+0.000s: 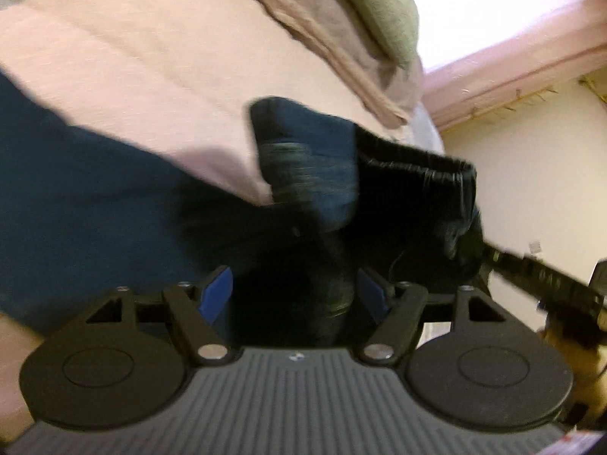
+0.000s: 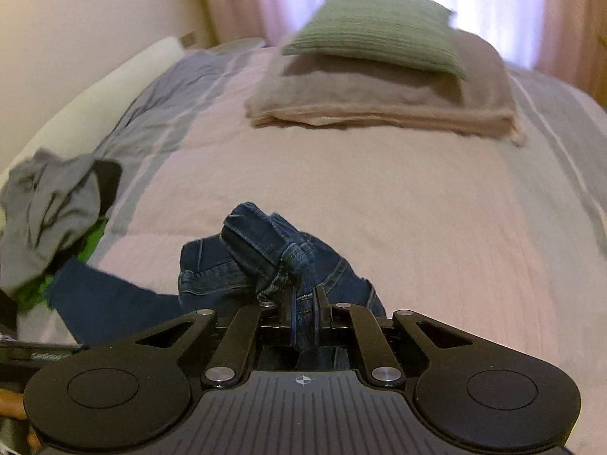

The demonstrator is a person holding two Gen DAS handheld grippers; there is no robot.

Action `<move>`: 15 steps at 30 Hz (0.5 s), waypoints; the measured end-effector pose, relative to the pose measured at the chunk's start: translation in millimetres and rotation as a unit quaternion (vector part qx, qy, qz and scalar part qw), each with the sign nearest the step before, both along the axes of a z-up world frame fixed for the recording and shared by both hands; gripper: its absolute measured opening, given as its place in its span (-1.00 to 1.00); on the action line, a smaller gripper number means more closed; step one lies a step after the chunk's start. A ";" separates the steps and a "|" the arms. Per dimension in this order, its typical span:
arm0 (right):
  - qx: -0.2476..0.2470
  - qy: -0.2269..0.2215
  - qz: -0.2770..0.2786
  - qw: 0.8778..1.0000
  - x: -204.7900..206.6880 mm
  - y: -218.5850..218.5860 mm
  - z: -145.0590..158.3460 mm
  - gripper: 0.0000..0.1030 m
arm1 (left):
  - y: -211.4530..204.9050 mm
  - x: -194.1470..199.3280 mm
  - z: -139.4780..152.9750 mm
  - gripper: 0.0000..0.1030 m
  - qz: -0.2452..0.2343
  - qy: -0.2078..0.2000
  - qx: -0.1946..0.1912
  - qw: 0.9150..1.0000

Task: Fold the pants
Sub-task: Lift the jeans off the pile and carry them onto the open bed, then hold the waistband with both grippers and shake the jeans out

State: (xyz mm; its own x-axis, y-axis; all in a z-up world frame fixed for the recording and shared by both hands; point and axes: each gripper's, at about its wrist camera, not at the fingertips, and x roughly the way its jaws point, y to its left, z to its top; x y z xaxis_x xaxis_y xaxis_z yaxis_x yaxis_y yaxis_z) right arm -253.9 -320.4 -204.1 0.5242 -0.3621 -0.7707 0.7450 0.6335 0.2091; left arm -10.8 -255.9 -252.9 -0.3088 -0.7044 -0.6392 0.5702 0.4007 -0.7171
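Note:
Dark blue denim pants (image 2: 265, 250) lie bunched on the pink bedcover (image 2: 398, 208). My right gripper (image 2: 303, 303) is shut on a fold of the denim, close to a knotted lump of seam. In the blurred left wrist view the pants (image 1: 311, 174) rise in a dark heap, with one leg (image 1: 76, 197) trailing left over the bed. My left gripper (image 1: 294, 295) stands with its blue pads (image 1: 216, 295) wide apart, and dark fabric fills the gap between them. The black frame of the right gripper (image 1: 538, 276) reaches into the heap from the right.
A green pillow (image 2: 375, 30) rests on a folded beige blanket (image 2: 379, 102) at the far end of the bed. A grey garment (image 2: 53, 204) and green cloth (image 2: 91, 242) lie at the left edge. Pink curtains (image 2: 242, 0) and a cream wall (image 2: 76, 19) stand behind.

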 end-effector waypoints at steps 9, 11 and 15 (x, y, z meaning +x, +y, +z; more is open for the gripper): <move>0.026 -0.033 -0.107 0.993 -86.4 -22.5 19.6 -0.92 | -99.7 -15.8 -4.7 0.18 -0.072 -0.088 0.001 0.994; 0.031 -0.041 -0.137 0.989 -103.0 -22.5 19.5 -0.92 | -101.3 -10.9 1.7 0.18 -0.084 -0.107 0.000 0.991; 0.044 -0.051 -0.186 0.980 -124.6 -24.2 12.4 -0.93 | -96.2 2.6 5.6 0.38 -0.123 -0.170 0.006 0.978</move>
State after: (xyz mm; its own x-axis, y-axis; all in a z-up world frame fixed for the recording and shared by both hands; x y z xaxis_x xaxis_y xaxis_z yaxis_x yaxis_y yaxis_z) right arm -378.5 -344.6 -191.6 0.4448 -0.4768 -0.7582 0.8933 0.2975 0.3370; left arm -8.3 -352.1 -247.4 -0.2358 -0.6272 -0.7423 0.8552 0.2289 -0.4651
